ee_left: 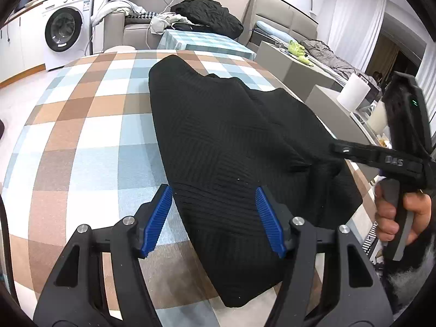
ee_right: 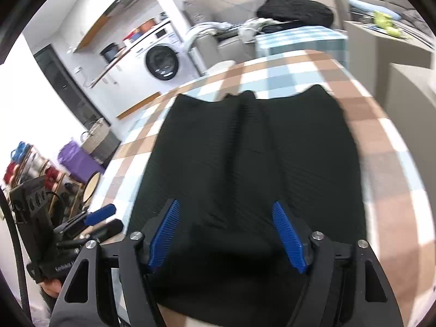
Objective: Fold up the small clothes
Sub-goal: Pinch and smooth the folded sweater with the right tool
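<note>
So the black knit sweater lies flat on the checked tablecloth, long axis running 6 to 12 o'clock, near hem right under the left gripper and right gripper, both half-open, holding nothing.

A black ribbed-knit garment lay on the checked tablecloth, partly folded lengthwise into a long shape running from the near edge toward the far side. Its ribbed hem sat nearest, while the far end showed two rounded shoulder-like corners with a dip between them. A raised crease ran down its middle, and overlapping layers bunched along its right side.
</note>
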Demonstrator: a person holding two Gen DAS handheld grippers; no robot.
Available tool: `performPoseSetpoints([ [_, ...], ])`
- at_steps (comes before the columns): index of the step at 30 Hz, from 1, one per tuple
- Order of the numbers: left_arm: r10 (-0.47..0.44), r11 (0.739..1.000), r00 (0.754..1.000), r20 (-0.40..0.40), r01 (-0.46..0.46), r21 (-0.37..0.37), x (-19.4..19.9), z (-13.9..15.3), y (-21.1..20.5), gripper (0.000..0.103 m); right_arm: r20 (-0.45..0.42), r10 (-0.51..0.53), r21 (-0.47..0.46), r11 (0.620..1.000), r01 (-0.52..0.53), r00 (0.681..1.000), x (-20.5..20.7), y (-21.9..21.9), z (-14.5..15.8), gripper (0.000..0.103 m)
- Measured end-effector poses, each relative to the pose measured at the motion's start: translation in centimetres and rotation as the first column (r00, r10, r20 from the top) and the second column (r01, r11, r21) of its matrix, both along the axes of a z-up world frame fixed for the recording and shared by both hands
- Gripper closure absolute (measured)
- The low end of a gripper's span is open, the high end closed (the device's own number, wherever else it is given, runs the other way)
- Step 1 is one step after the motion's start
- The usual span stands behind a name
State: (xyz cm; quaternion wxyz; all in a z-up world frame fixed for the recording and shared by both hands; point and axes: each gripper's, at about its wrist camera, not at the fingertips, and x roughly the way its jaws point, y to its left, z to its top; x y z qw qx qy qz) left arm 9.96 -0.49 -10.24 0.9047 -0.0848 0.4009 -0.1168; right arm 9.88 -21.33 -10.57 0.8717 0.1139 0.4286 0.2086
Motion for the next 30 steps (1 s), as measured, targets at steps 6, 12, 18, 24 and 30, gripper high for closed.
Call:
performPoseSetpoints([
  [6, -0.005, 0.999, 1.0, -0.011, 0.006, 0.033, 0.1, -0.4, -0.5, 0.042, -0.14, 0.116, -0.155, 0.978, -0.137, 0.983, -0.7, 1.4, -3.0, 0.042],
  [12, -0.006, 0.999, 1.0, -0.014, 0.007, 0.036, 0.8, -0.5, -0.3, 0.042, -0.123, 0.17, -0.159, 0.969, -0.188, 0.978, -3.3, 0.4, -2.1, 0.042],
  [18, 0.006, 0.999, 1.0, -0.006, -0.006, 0.036, 0.6, -0.2, 0.0, 0.042, -0.087, 0.164, 0.014, 0.986, -0.164, 0.983, -1.9, 0.1, -2.1, 0.05],
  [24, 0.028, 0.999, 1.0, 0.0, -0.028, 0.024, 0.2, 0.1, 0.4, 0.042, -0.052, 0.175, 0.051, 0.984, -0.172, 0.983, -1.2, 0.7, -1.3, 0.086],
  [30, 0.004, 0.999, 1.0, 0.007, -0.004, 0.032, 0.0, 0.5, -0.1, 0.042, 0.004, 0.162, 0.089, 0.983, -0.162, 0.987, -5.2, -0.8, 2.6, 0.087],
])
